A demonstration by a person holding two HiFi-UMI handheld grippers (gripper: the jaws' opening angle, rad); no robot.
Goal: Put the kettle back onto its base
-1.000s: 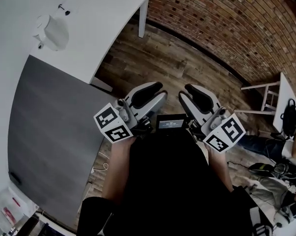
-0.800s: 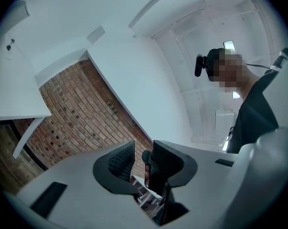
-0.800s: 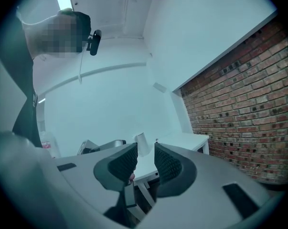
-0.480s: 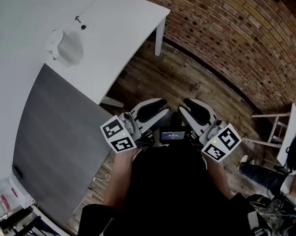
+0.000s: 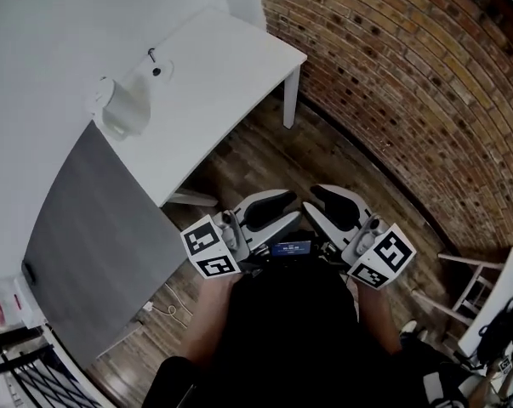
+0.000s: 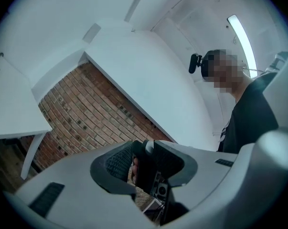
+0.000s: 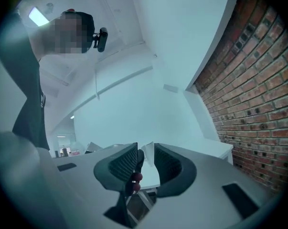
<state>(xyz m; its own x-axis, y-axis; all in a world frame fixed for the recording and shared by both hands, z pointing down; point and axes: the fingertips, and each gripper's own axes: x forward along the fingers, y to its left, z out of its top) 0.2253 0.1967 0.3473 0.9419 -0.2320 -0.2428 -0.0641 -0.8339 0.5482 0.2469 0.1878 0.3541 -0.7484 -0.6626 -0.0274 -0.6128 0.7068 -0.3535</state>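
On its table [image 5: 230,66] the kettle [image 5: 120,109] now looks nearer; left hand-held gripper [image 6: 139,159], right hand-held gripper [image 7: 146,161] part-open, empty

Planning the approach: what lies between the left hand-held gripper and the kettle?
In the head view, from the left hand-held gripper to the kettle: a strip of wooden floor, then bare white table.

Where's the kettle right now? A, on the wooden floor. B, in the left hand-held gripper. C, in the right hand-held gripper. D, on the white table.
D: the head view shows the kettle standing on the white table, not on the floor and in no jaws.
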